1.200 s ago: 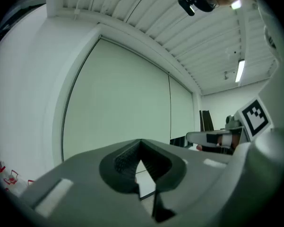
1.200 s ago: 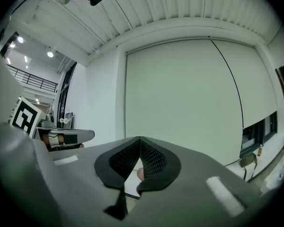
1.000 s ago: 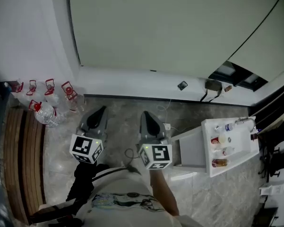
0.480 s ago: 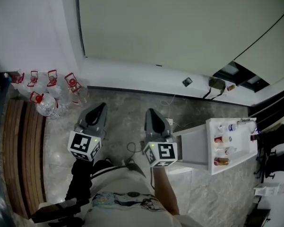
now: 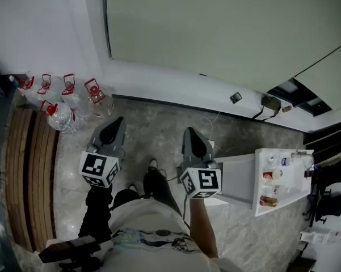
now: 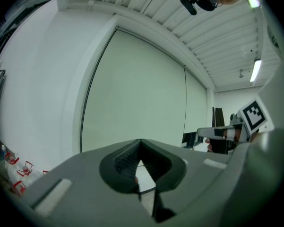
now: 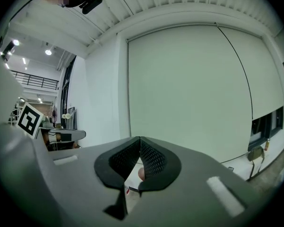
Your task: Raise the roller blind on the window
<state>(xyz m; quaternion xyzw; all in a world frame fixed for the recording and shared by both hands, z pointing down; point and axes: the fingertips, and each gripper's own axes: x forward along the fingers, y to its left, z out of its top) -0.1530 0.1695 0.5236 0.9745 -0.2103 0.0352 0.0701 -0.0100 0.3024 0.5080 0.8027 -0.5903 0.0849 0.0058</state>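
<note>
"What has changed?"

"The person has stepped in: the water bottles [image 5: 62, 103] and the roller blind [image 5: 215, 33] sit further right in the head view than before."

"And the grippers?"

"The left gripper [image 5: 118, 120] and right gripper [image 5: 190, 131] both have fingers pressed together, empty. The blind hangs fully down, untouched, so the raising hasn't begun."

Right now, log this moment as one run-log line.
blind: down, untouched | left gripper: jaws shut, empty | right gripper: jaws shut, empty | both: aimed at blind, apart from it
</note>
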